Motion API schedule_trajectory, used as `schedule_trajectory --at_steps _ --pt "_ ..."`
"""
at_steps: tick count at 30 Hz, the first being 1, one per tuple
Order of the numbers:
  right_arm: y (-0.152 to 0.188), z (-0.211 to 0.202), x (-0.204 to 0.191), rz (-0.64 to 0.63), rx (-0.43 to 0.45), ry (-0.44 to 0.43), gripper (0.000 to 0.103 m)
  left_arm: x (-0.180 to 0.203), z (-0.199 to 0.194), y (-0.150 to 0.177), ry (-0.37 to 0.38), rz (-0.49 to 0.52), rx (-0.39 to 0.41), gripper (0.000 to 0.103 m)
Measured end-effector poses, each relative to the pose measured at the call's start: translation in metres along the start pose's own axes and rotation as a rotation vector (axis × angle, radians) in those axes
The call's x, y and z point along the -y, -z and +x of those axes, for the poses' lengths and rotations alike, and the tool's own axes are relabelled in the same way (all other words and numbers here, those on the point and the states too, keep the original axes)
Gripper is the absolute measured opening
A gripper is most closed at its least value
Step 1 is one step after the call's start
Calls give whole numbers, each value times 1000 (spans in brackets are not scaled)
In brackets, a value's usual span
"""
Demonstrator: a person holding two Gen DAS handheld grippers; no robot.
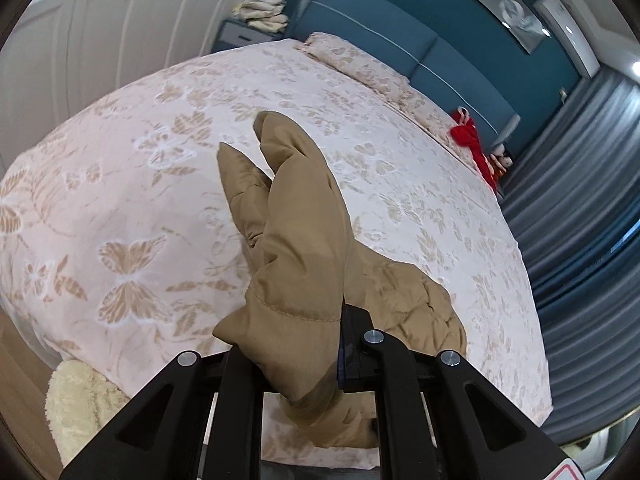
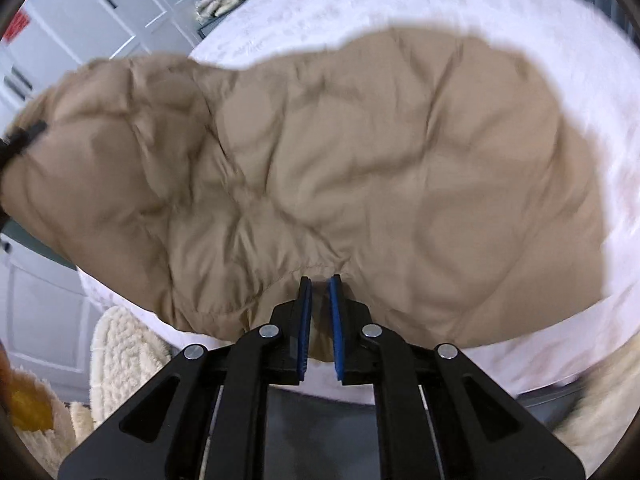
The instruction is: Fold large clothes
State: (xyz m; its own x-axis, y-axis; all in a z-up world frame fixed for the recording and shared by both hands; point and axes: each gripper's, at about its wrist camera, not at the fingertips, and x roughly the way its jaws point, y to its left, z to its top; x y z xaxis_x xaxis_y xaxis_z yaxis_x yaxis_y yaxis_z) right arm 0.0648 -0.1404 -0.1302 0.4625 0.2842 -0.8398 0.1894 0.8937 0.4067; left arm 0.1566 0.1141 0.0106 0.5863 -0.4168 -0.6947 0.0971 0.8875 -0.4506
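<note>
A tan quilted puffer jacket (image 2: 340, 168) lies spread over the near part of the bed. In the left wrist view its fabric (image 1: 296, 240) stands up bunched between the fingers of my left gripper (image 1: 316, 344), which is shut on it near the bed's near edge; the jacket covers the left finger. My right gripper (image 2: 320, 284) is shut on the jacket's hem, with the blue pads (image 2: 306, 320) pinching a fold. My left gripper also shows at the far left of the right wrist view (image 2: 20, 140), at the jacket's other end.
The bed has a pink butterfly-print cover (image 1: 140, 184) and a blue headboard (image 1: 440, 52). A red garment (image 1: 472, 136) lies at the far side. White wardrobe doors (image 1: 100, 20) stand on the left. Cream fluffy fabric (image 2: 120, 360) lies by the bed's near edge.
</note>
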Motion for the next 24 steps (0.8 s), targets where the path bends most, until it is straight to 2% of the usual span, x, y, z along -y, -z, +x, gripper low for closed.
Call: schedule_trajectory --at_steps 4,5,8,12,15,18,20,24 --pt "5 22 -4 -19 13 -22 4 36 -2 9 -1 103 -1 9" --pt "5 25 -5 -26 13 -25 1 47 -2 14 7 133 -5 9" --pt "4 33 -3 -8 16 -59 1 75 4 26 47 200 -25 9" --pt "4 35 13 48 11 -154 0 118 30 49 114 305 -111 9" --pt "8 14 36 142 -12 -204 0 140 54 65 137 345 -196 9" --pt "12 -20 60 159 7 -162 1 151 74 79 127 370 -253 9" --pt "14 -53 81 141 36 -79 1 156 89 91 99 385 -282 10" --pt "14 -97 121 159 70 17 1 163 113 107 63 391 -340 10"
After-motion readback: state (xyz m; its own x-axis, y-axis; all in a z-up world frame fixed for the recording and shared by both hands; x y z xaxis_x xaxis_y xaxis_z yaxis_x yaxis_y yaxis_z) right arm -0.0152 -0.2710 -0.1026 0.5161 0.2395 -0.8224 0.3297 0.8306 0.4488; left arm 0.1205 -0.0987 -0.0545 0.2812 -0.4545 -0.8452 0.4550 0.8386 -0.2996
